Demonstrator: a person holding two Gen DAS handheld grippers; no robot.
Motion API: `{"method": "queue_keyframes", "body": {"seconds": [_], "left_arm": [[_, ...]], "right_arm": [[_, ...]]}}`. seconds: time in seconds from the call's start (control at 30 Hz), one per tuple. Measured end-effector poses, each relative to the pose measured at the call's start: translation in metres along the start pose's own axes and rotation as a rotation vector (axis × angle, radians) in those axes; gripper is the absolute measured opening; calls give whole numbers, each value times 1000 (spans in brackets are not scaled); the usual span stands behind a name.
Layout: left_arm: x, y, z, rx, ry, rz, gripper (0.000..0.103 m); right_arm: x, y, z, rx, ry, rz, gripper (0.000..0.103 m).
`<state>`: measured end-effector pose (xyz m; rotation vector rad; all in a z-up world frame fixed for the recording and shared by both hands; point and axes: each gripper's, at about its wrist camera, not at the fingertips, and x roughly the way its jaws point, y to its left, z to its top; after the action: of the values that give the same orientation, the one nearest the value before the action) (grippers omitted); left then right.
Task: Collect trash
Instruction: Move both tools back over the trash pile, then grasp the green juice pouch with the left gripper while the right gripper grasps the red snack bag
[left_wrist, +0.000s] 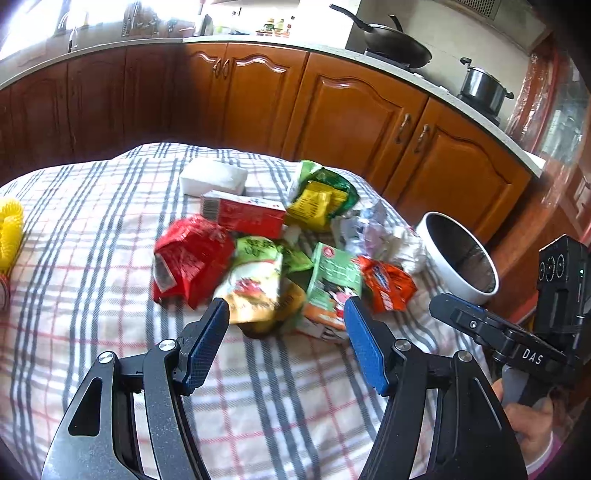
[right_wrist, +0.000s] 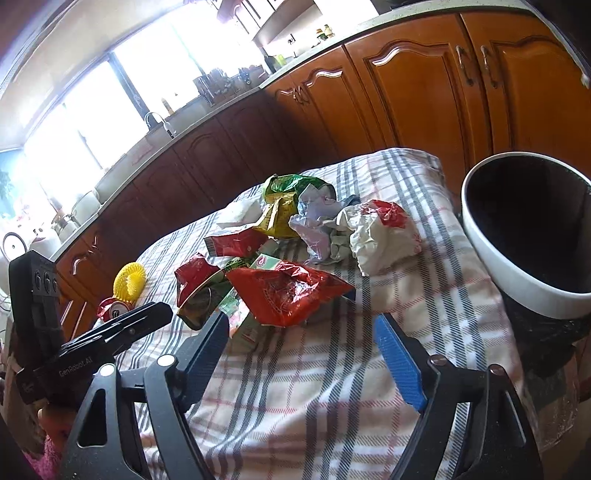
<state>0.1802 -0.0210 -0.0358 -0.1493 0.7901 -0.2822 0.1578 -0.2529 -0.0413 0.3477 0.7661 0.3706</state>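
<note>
Left tool gapes empty before wrapper pile; bin beside.

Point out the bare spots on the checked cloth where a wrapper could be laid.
Bare checked cloth lies between the wrapper pile and the left tongs, and between the pile and the yellow ball. It is crowded beside the white bin.

Both the left hand-held gripper and right hand-held gripper angle downward, jaws apart, gripping nothing.
</note>
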Motion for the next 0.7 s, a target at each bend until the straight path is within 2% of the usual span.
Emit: {"method": "queue_keyframes", "body": {"seconds": [0.17,0.23,0.33,0.43,0.47,0.53,0.57,0.7], "left_arm": [[22,5,17,26,39,22,65],[32,5,20,47,62,33,64],[50,4,22,77,118,51,50],[56,2,20,108,127,60,41],[56,0,19,120,129,49,23],[55,-4,17,135,123,54,17],[54,-6,16,151,118,57,10],[47,-9,12,160,101,63,5]], "right_arm": [[19,-4,10,24,16,1,65],[24,-7,14,29,23,2,63],[37,-11,17,40,45,3,57],[49,-13,16,49,81,17,34],[51,-13,15,46,85,21,25],[49,-11,12,33,79,23,15],[48,-10,11,25,76,20,11],[38,-7,9,-1,62,25,5]]}}
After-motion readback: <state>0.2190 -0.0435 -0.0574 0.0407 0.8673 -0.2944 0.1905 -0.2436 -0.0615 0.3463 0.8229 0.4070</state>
